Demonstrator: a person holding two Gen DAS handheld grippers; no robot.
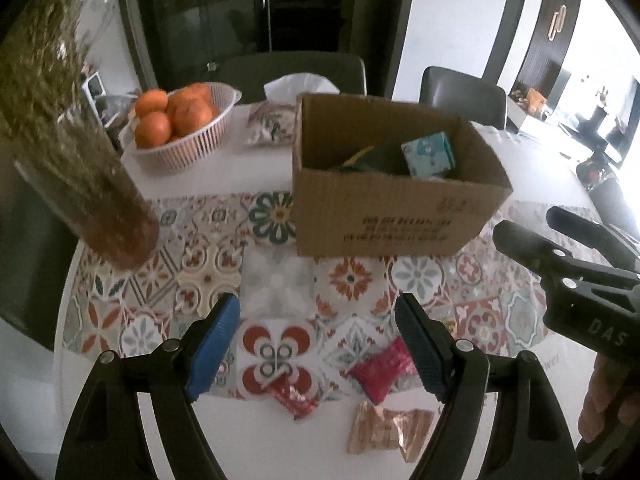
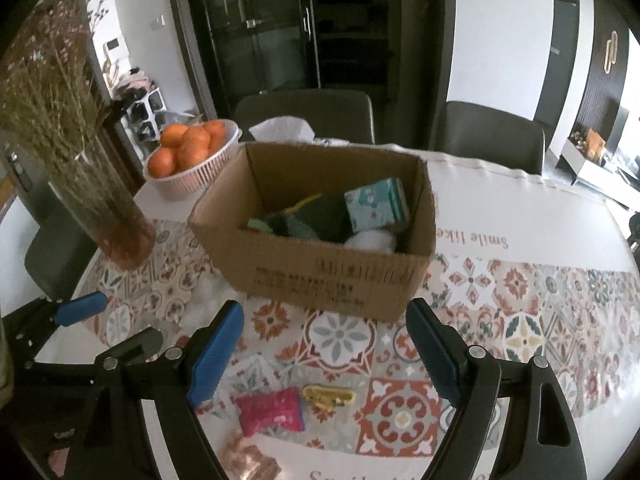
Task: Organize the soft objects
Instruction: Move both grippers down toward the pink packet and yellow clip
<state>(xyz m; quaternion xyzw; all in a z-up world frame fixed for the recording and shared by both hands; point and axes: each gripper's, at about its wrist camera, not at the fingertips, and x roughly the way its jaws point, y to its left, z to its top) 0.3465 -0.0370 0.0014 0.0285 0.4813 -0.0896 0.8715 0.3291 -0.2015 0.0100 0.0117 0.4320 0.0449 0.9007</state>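
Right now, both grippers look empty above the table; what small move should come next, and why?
Probably lower the right gripper onto the red pouch and close on it. Both it and the left gripper stand open and hold nothing, the pouch lies loose on the patterned cloth just below the right fingers, and the cardboard box behind it already holds other soft things.

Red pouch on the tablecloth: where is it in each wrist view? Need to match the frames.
Left wrist: red pouch sits low and right of centre, partly behind the left claw's right-hand finger.
Right wrist: red pouch sits low and left of centre, between the open right claw's fingers, beside a small yellow item.
Shared landmark: the cardboard box, farther back on the table in both.
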